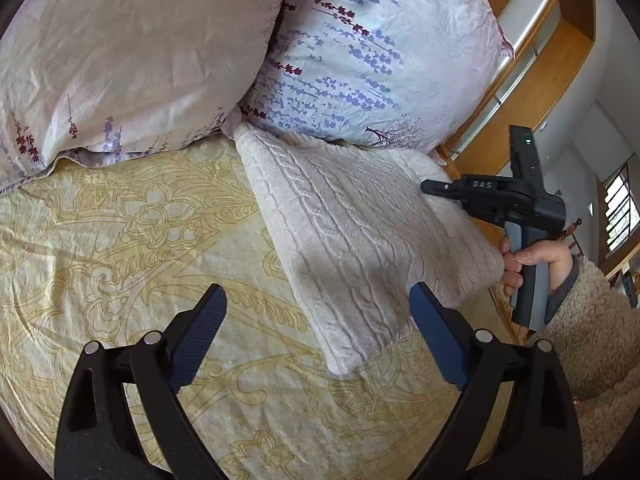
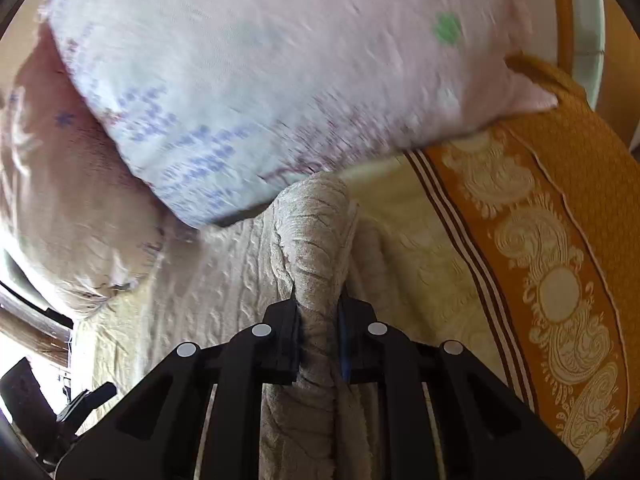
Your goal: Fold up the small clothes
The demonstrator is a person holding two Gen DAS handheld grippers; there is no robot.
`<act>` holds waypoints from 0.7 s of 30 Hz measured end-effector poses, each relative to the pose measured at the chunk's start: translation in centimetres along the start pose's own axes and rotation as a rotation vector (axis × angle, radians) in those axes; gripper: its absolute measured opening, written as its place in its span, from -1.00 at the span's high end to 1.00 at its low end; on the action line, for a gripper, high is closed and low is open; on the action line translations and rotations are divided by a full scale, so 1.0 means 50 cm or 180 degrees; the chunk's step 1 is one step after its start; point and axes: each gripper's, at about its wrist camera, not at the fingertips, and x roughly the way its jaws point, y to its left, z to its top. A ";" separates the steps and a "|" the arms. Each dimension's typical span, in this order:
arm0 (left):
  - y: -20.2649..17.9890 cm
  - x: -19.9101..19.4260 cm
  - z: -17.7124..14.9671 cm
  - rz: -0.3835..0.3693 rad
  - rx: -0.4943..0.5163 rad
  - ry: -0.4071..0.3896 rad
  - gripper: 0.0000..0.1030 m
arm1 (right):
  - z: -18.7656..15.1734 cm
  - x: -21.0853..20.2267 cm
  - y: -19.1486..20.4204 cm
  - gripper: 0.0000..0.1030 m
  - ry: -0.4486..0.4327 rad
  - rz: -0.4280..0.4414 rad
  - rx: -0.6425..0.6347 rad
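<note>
A cream cable-knit sweater [image 1: 352,232] lies on the yellow patterned bedspread [image 1: 120,232], its far end against the pillows. My left gripper [image 1: 318,300] hovers over the sweater's near corner, jaws wide open and holding nothing. In the left wrist view a hand holds my right gripper [image 1: 428,188] at the sweater's right edge. The right wrist view shows my right gripper [image 2: 319,300] shut on a bunched fold of the sweater [image 2: 316,236], which rises between the fingers.
Two floral pillows [image 1: 372,56] [image 1: 120,60] lean at the head of the bed. An orange patterned border [image 2: 560,280] runs along the bed's right side. A wooden headboard and shelf [image 1: 532,80] stand behind. A fleece sleeve [image 1: 592,320] is at right.
</note>
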 end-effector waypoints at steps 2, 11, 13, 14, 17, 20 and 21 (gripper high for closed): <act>-0.010 0.001 -0.003 0.0036 0.0117 0.0032 -0.79 | 0.000 -0.015 -0.010 0.62 -0.0058 0.0053 0.0103; -0.071 0.012 -0.042 0.0129 0.0777 -0.0007 -0.79 | -0.063 -0.143 -0.065 -0.13 -0.0263 0.0483 0.0273; -0.080 0.018 -0.053 0.0185 0.0912 -0.0014 -0.79 | -0.092 -0.150 -0.063 -0.12 -0.0202 0.0520 0.0210; -0.082 0.020 -0.058 0.0174 0.0949 0.0003 -0.79 | -0.106 -0.147 -0.056 -0.12 -0.0186 0.0535 0.0185; -0.079 0.028 -0.069 0.0185 0.0940 0.0060 -0.79 | -0.131 -0.144 -0.041 -0.04 -0.0165 0.0586 0.0104; -0.073 0.035 -0.070 0.0177 0.0871 0.0137 -0.79 | -0.141 -0.123 -0.020 0.17 -0.0084 0.0491 -0.0059; -0.073 0.034 -0.072 0.0184 0.0866 0.0138 -0.79 | -0.141 -0.115 -0.013 0.41 -0.0055 0.0392 -0.0144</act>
